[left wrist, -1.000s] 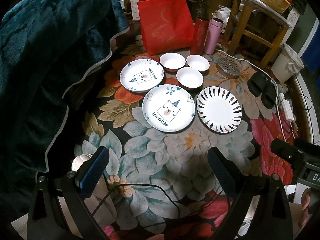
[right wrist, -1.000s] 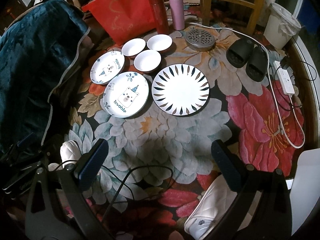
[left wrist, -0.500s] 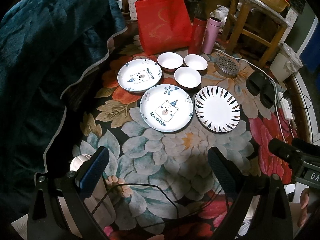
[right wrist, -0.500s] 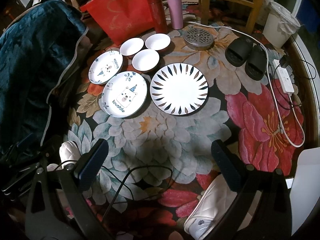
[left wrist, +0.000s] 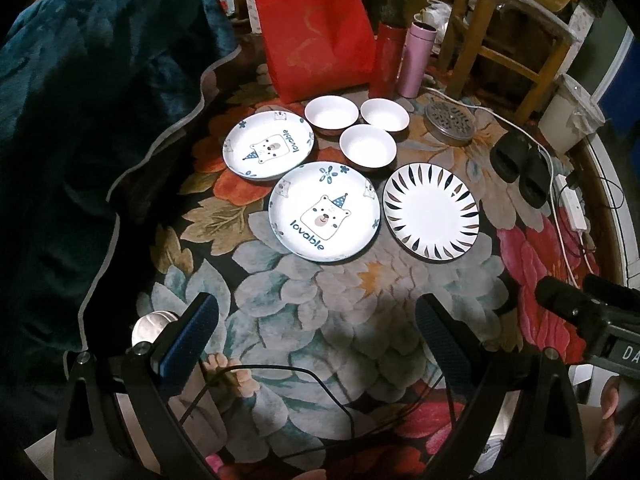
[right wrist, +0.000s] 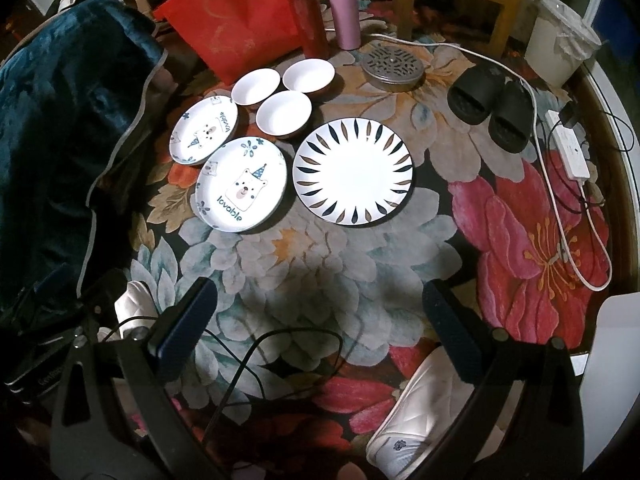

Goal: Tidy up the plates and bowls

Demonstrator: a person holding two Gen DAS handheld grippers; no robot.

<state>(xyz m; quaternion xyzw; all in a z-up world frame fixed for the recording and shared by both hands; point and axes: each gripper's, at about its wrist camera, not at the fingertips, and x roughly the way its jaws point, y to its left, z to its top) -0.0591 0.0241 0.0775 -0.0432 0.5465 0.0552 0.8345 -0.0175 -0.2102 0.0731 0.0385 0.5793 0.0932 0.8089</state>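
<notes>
On a floral rug lie two bear-print "lovable" plates, the near one and the far one, and a white plate with dark leaf rim. Three white bowls cluster behind them. My left gripper is open and empty, well short of the near bear plate. My right gripper is open and empty, short of the leaf-rim plate.
A red bag, a red flask and a pink flask stand behind the bowls. A round metal grille, black slippers, a power strip with cable, a wooden stool and a blue blanket surround the rug.
Both views shift slightly; the dishes sit a little further up and left in the frames than a second ago. Both grippers stay open and empty.
</notes>
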